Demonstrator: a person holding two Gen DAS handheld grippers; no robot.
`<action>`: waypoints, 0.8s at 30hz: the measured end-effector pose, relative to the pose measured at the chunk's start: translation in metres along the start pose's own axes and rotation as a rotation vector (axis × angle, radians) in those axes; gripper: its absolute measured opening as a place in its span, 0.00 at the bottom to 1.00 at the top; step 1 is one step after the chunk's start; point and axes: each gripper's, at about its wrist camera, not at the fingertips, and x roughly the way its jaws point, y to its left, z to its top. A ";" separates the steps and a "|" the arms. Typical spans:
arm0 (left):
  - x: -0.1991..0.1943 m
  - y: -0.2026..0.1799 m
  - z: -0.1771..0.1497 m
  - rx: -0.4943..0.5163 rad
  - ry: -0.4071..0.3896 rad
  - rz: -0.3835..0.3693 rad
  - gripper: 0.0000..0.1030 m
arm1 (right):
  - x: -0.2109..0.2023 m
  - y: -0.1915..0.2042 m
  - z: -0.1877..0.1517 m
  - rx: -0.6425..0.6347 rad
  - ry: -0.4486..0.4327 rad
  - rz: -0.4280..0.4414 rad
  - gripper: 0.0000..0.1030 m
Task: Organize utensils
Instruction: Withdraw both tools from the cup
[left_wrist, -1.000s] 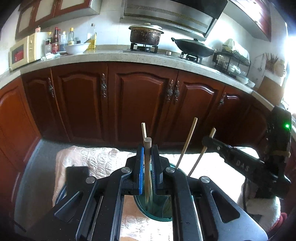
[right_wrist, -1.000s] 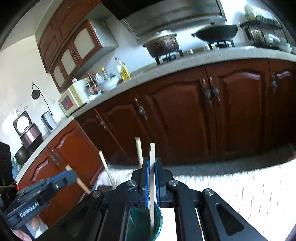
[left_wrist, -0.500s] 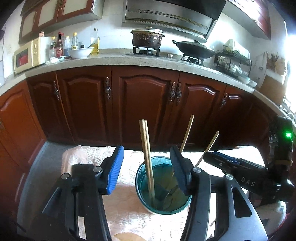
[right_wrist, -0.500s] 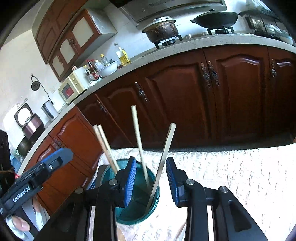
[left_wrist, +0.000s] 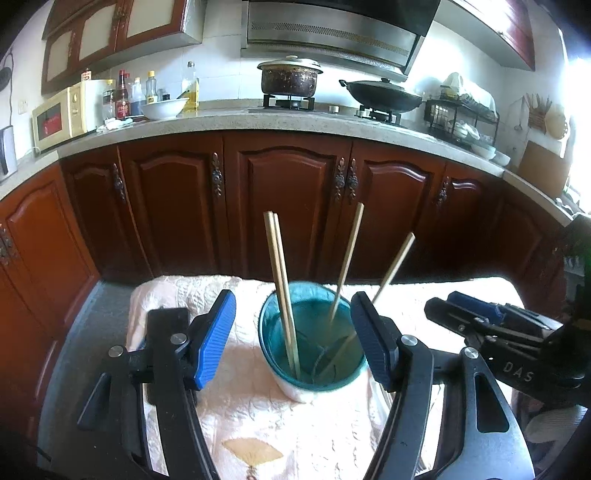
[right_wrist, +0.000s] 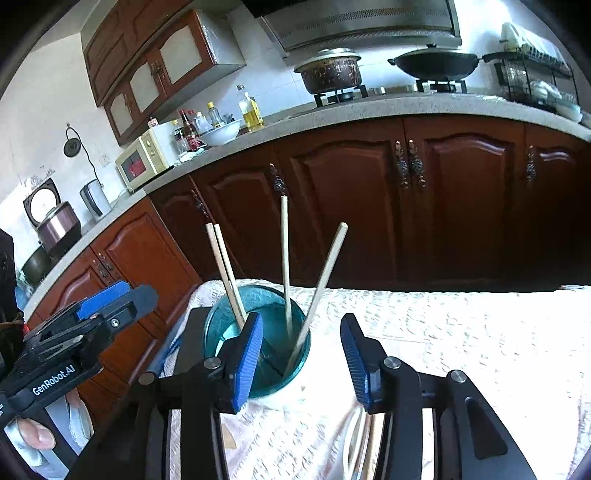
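On the cloth-covered table (left_wrist: 229, 413), both grippers (left_wrist: 293, 339) (right_wrist: 301, 354) have just opened, empty; chopsticks (left_wrist: 281, 288) now stand released in the teal cup (left_wrist: 314, 369).

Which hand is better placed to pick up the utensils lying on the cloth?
Right, probably. Both grippers' jaws have just been opening, gripping nothing. The loose utensils lie directly below the right gripper; the left gripper faces the teal cup instead.

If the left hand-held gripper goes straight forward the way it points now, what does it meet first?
Most likely the teal cup, which stands between the open pads of the left hand-held gripper, and the chopsticks standing in it. Depth is unclear.
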 end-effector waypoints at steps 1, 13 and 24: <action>-0.001 -0.002 -0.003 0.000 0.004 -0.003 0.63 | -0.004 0.000 -0.002 -0.004 -0.002 -0.007 0.41; -0.009 -0.026 -0.043 -0.009 0.064 -0.028 0.63 | -0.035 -0.013 -0.037 0.004 0.031 -0.086 0.43; -0.002 -0.031 -0.068 -0.012 0.122 -0.054 0.63 | -0.049 -0.040 -0.072 0.028 0.094 -0.139 0.43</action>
